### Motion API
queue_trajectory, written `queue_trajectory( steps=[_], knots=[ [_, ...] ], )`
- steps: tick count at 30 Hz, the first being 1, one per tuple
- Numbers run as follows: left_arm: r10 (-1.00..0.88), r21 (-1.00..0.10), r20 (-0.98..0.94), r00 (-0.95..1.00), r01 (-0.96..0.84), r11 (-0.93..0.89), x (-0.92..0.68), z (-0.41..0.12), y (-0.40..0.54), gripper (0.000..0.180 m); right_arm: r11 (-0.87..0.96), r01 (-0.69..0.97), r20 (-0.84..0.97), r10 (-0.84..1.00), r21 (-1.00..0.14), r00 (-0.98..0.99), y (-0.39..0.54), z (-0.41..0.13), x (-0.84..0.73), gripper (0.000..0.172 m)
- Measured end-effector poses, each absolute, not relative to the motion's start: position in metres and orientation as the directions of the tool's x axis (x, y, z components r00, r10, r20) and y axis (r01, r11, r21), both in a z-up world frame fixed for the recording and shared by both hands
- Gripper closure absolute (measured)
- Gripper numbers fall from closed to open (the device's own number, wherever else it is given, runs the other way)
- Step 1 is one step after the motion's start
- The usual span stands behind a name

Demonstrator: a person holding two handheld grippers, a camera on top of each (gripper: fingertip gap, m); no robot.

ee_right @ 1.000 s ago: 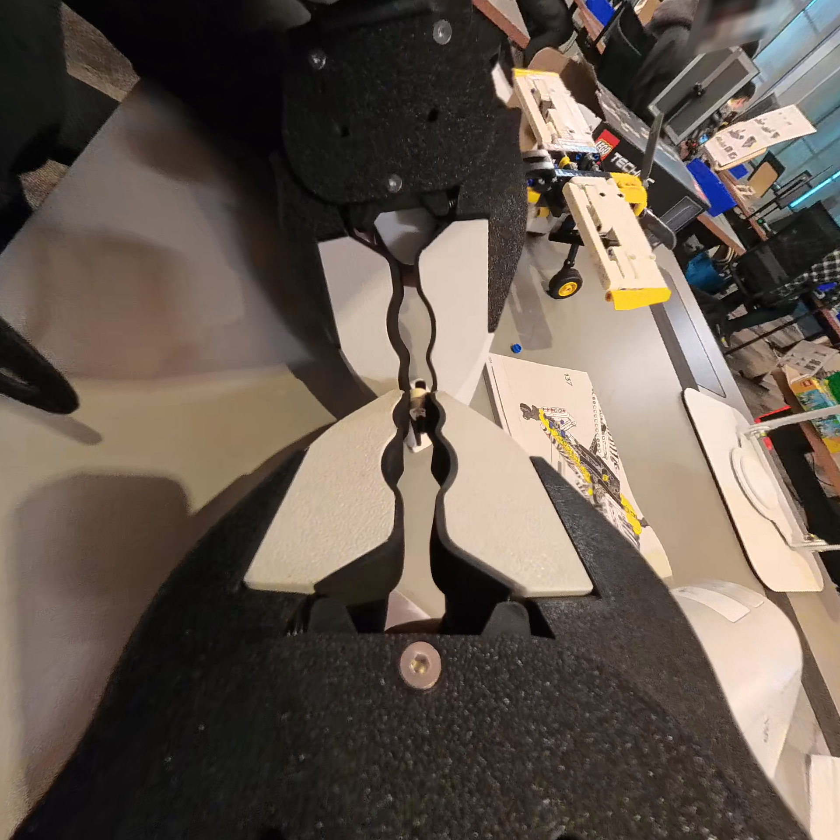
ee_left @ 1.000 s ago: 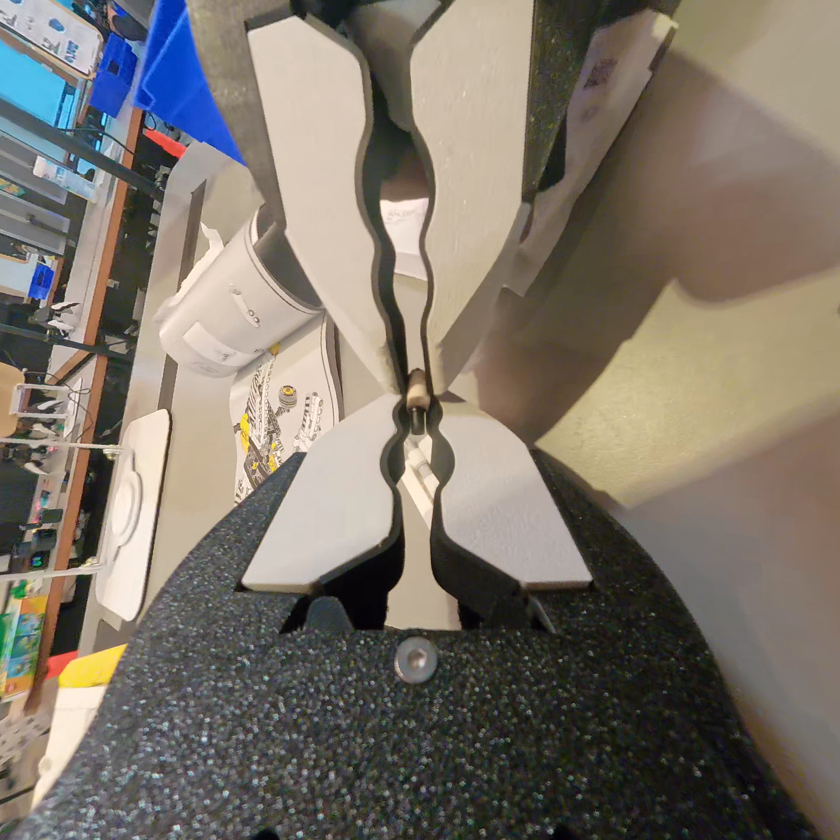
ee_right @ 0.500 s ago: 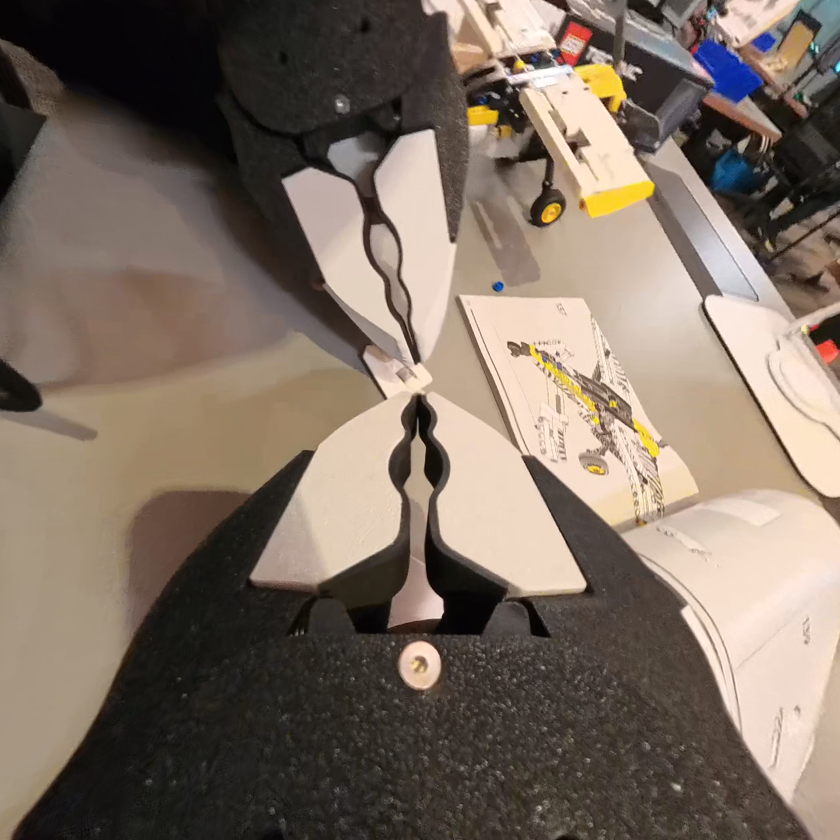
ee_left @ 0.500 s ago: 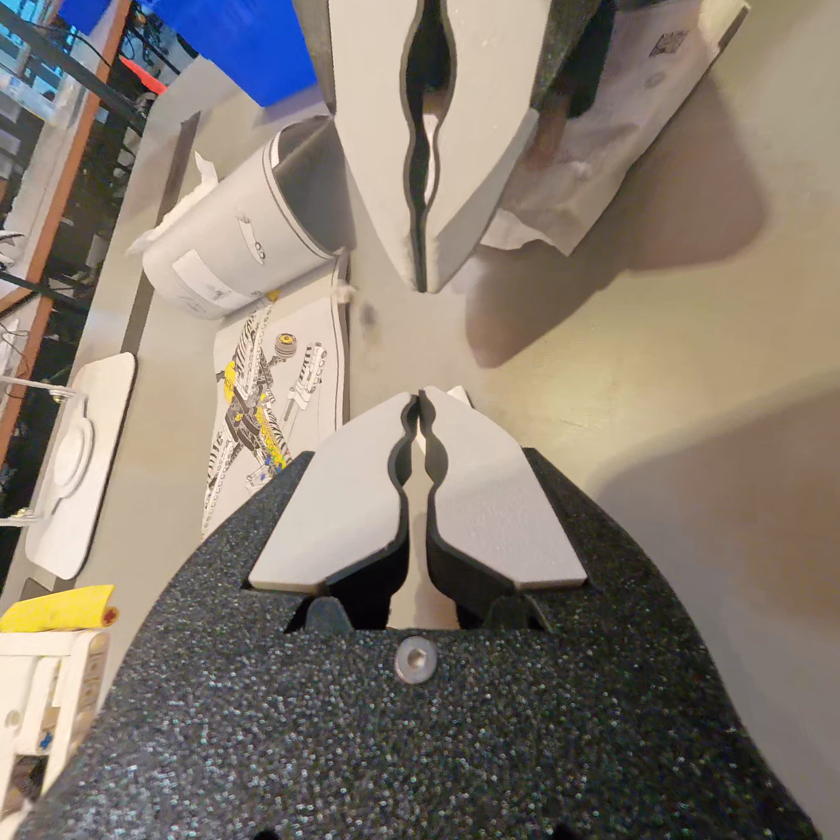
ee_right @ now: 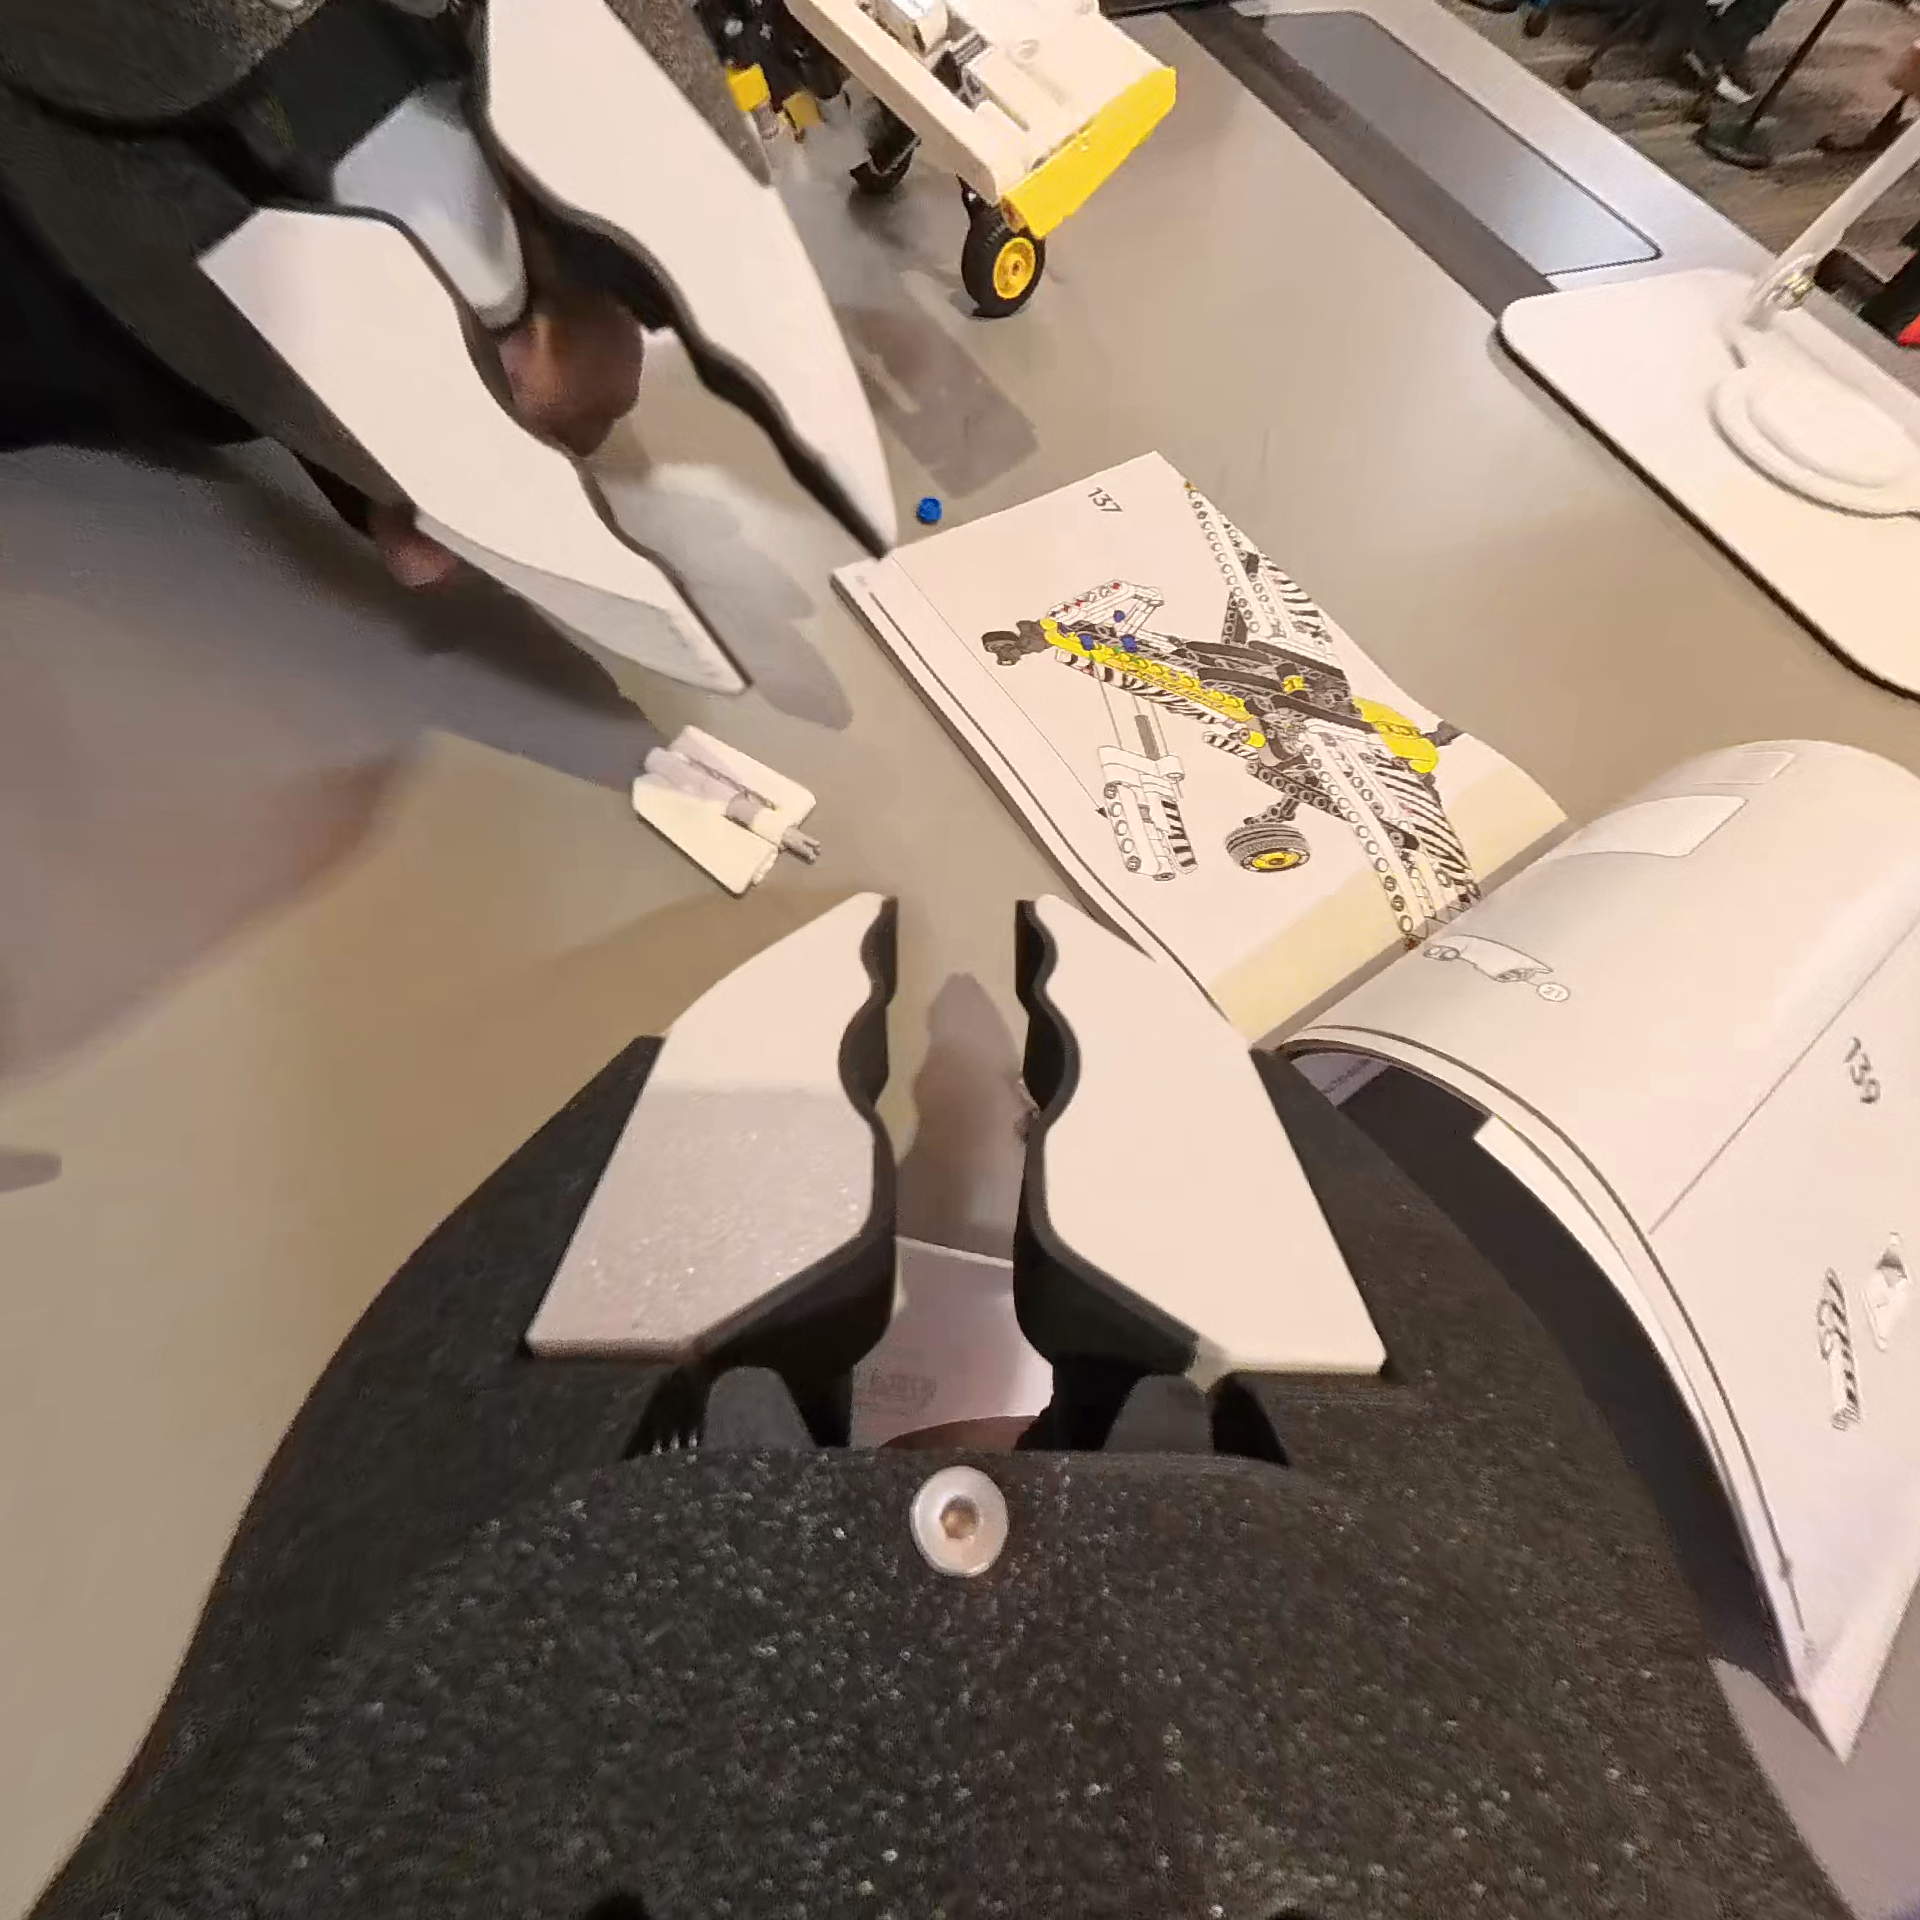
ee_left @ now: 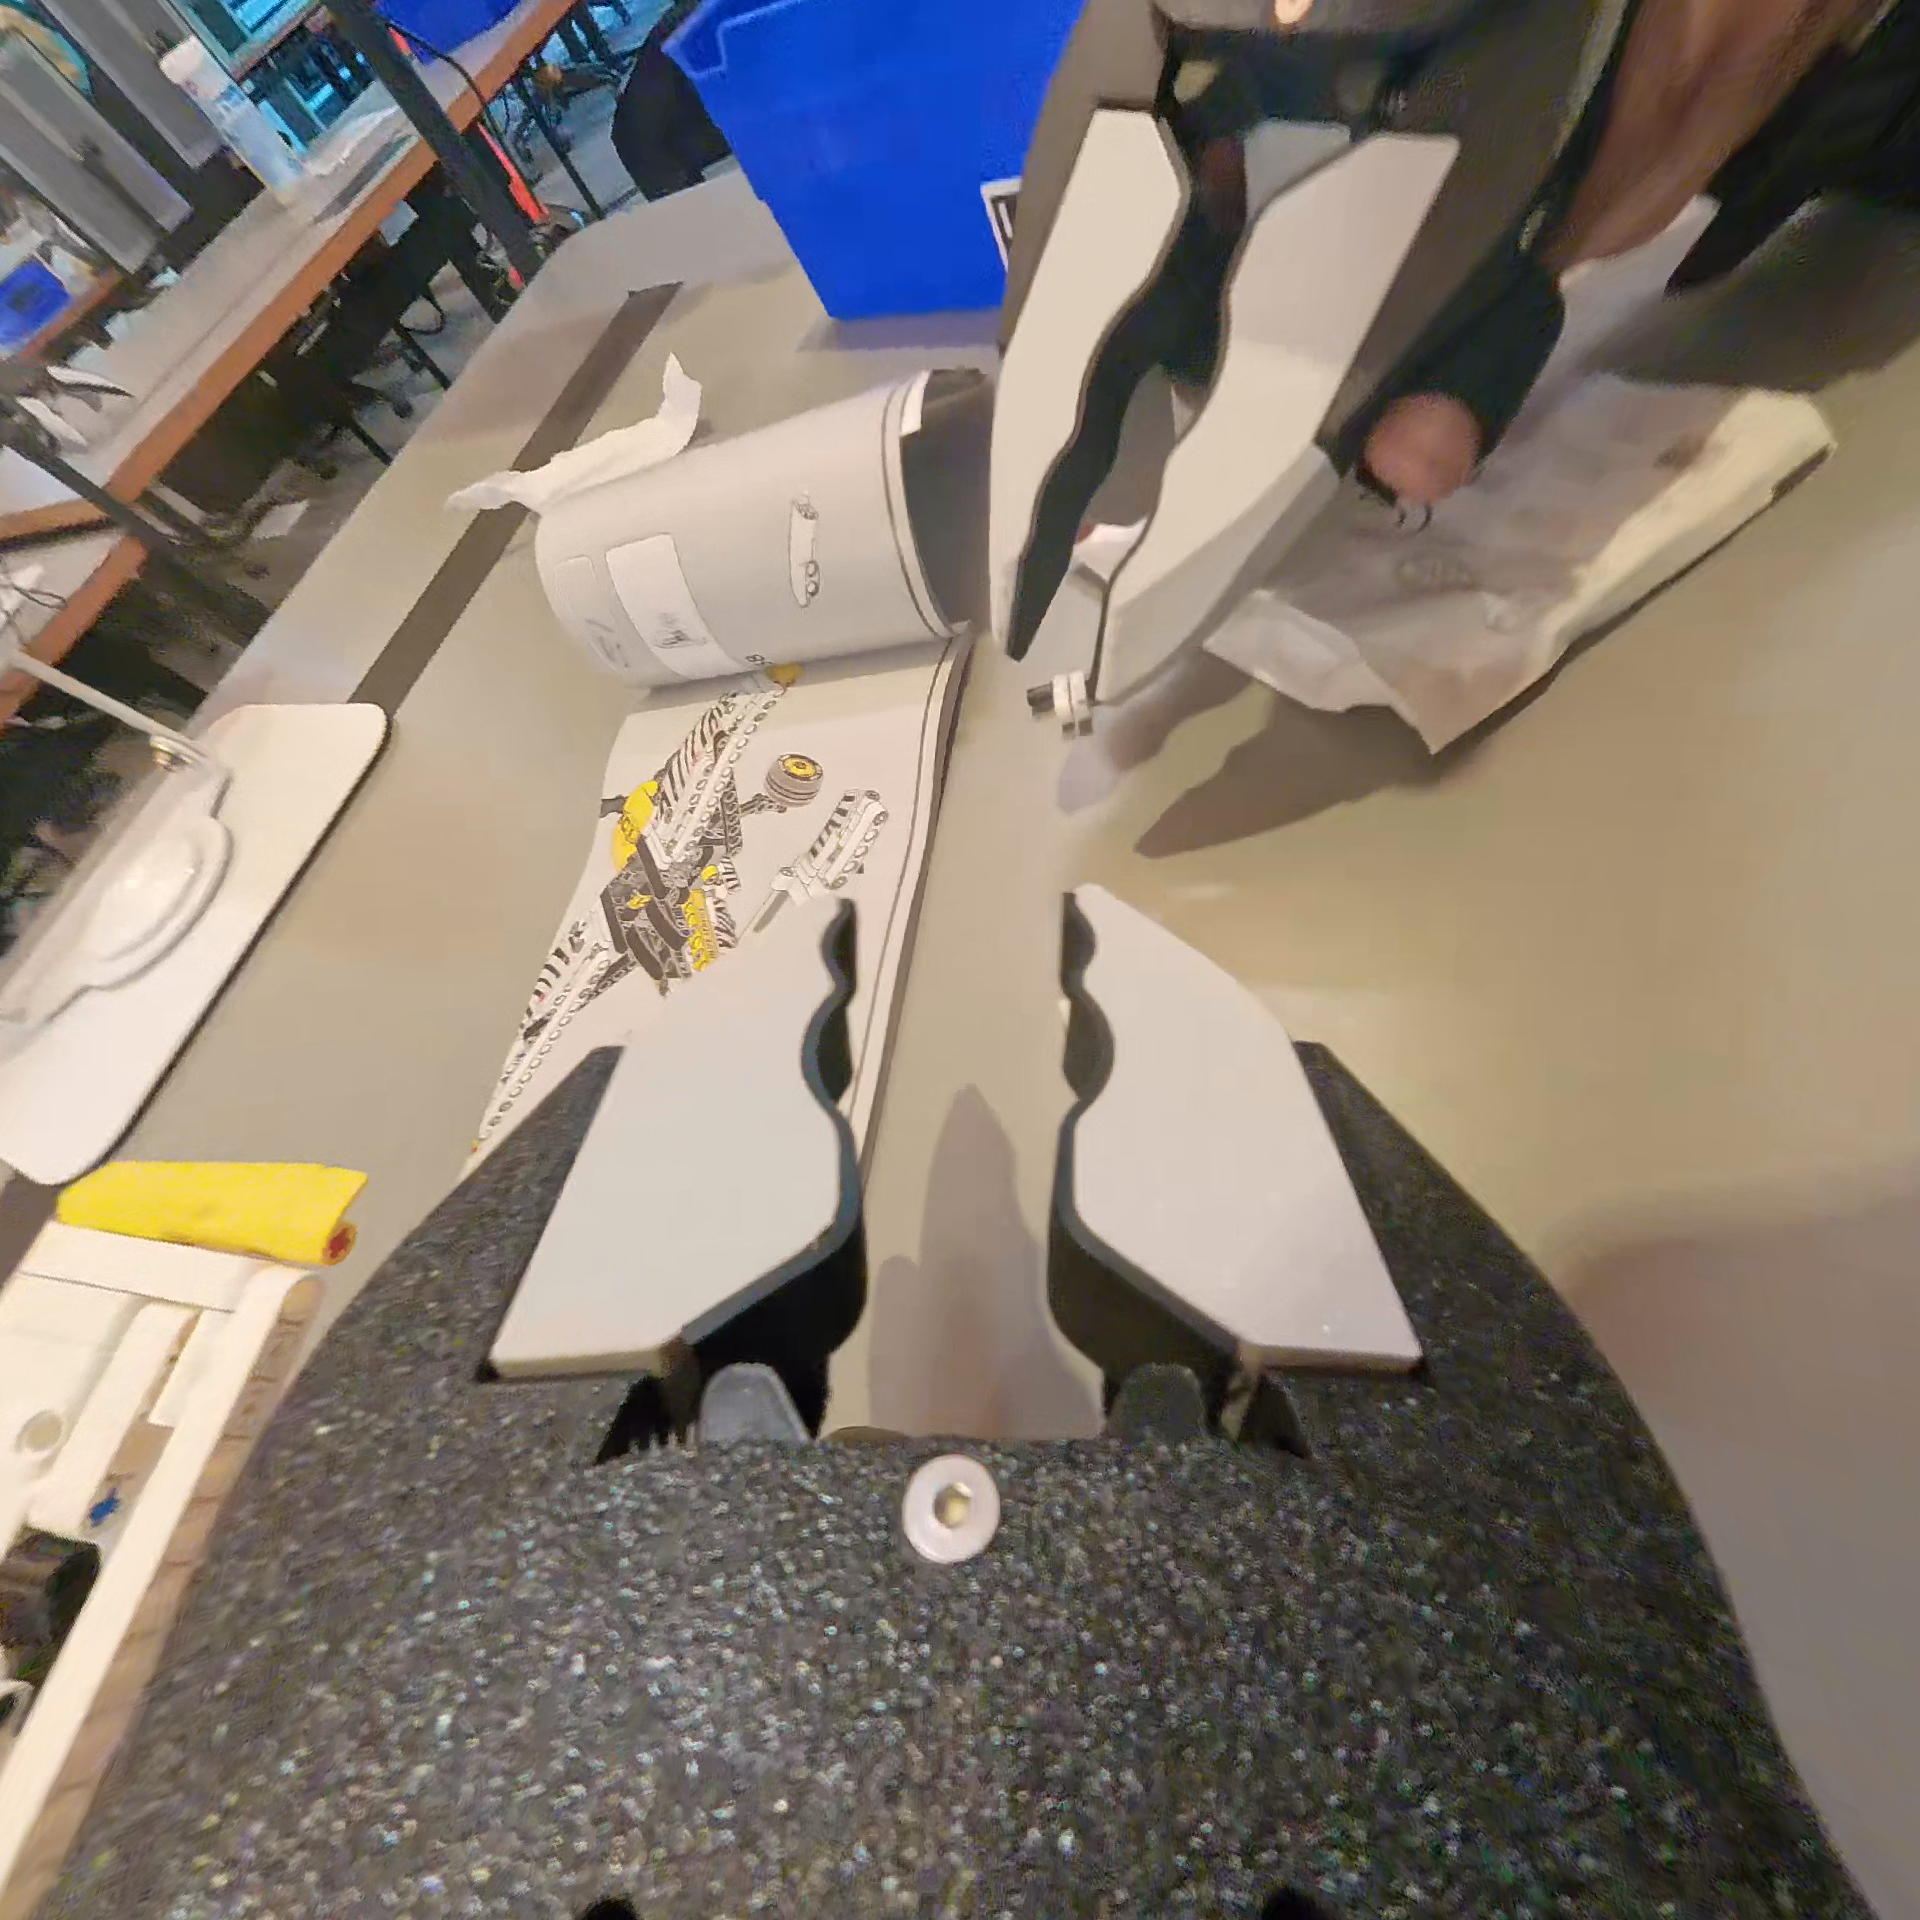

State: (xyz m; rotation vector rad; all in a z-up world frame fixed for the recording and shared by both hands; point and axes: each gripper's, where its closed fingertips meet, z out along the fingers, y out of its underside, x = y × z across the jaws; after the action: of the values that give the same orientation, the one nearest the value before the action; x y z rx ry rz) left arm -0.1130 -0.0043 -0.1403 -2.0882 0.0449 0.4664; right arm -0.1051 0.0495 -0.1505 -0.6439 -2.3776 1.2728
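Note:
My left gripper (ee_left: 961, 914) is open with nothing between its fingers, and hangs over the grey table (ee_left: 1455, 987) at the booklet's edge. My right gripper (ee_right: 956, 909) is open with nothing in it. A small flat white brick piece with a grey pin (ee_right: 722, 805) lies on the table just ahead and left of the right gripper, free of both. It also shows in the left wrist view (ee_left: 1060, 701), at the right gripper's tips (ee_left: 1060, 660). The left gripper (ee_right: 805, 608) shows open in the right wrist view.
An open instruction booklet (ee_left: 748, 831) (ee_right: 1247, 748) with a curled page (ee_left: 727, 561) lies beside the grippers. A white and yellow brick vehicle (ee_right: 987, 94), a blue bin (ee_left: 894, 156), a crumpled paper bag (ee_left: 1507, 551), a white stand base (ee_right: 1766, 416) and a small blue stud (ee_right: 928, 509) stand around. My hands' fingertips stand some 6 centimeters from each other.
A second ago both grippers were shut, tip to tip at the small piece. They have drawn apart and both have opened. The piece now lies free on the table.

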Motion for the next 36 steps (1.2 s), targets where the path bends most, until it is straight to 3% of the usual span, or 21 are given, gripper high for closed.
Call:
queue_trajectory(
  steps=[4, 8, 11, 12, 14, 16, 20, 25, 29, 36],
  knots=[
    [0.240, -0.857, -0.241, 0.941, -0.090, -0.508, -0.112, -0.134, -0.015, 0.112, 0.484, 0.219, 0.095, 0.544, -0.847, -0.834, 0.045, -0.147, -0.100, 0.149],
    [0.433, -0.914, -0.182, 0.883, 0.011, -0.407, -0.123, -0.114, -0.035, 0.113, 0.498, 0.210, 0.105, 0.531, -0.841, -0.841, 0.043, -0.145, -0.098, 0.149],
    [0.494, -0.960, -0.091, 0.865, 0.056, -0.275, -0.126, -0.101, -0.039, 0.101, 0.507, 0.216, 0.085, 0.505, -0.835, -0.859, 0.038, -0.147, -0.093, 0.149],
    [0.493, -0.977, -0.036, 0.870, 0.074, -0.202, -0.124, -0.093, -0.038, 0.102, 0.515, 0.214, 0.084, 0.496, -0.830, -0.864, 0.037, -0.148, -0.092, 0.149],
    [0.478, -0.997, 0.053, 0.877, 0.077, -0.031, -0.121, -0.072, -0.038, 0.121, 0.534, 0.209, 0.091, 0.480, -0.819, -0.873, 0.036, -0.152, -0.090, 0.149],
    [0.501, -0.996, 0.051, 0.864, 0.007, 0.088, -0.125, -0.051, -0.043, 0.127, 0.545, 0.207, 0.090, 0.468, -0.812, -0.879, 0.035, -0.154, -0.088, 0.149],
    [0.555, -0.967, 0.026, 0.832, -0.120, 0.226, -0.134, -0.015, -0.046, 0.126, 0.553, 0.204, 0.100, 0.469, -0.808, -0.877, 0.036, -0.154, -0.087, 0.148],
    [0.578, -0.943, 0.043, 0.815, -0.158, 0.293, -0.150, 0.010, -0.033, 0.135, 0.562, 0.222, 0.131, 0.518, -0.797, -0.845, 0.045, -0.152, -0.095, 0.148],
    [0.506, -0.979, 0.052, 0.861, -0.056, 0.196, -0.160, 0.004, -0.003, 0.138, 0.586, 0.230, 0.127, 0.504, -0.777, -0.854, 0.043, -0.156, -0.093, 0.146],
    [0.306, -0.967, -0.025, 0.952, 0.054, -0.248, -0.167, -0.067, 0.053, 0.118, 0.613, 0.290, 0.150, 0.563, -0.735, -0.813, 0.056, -0.160, -0.104, 0.144]
  ],
)
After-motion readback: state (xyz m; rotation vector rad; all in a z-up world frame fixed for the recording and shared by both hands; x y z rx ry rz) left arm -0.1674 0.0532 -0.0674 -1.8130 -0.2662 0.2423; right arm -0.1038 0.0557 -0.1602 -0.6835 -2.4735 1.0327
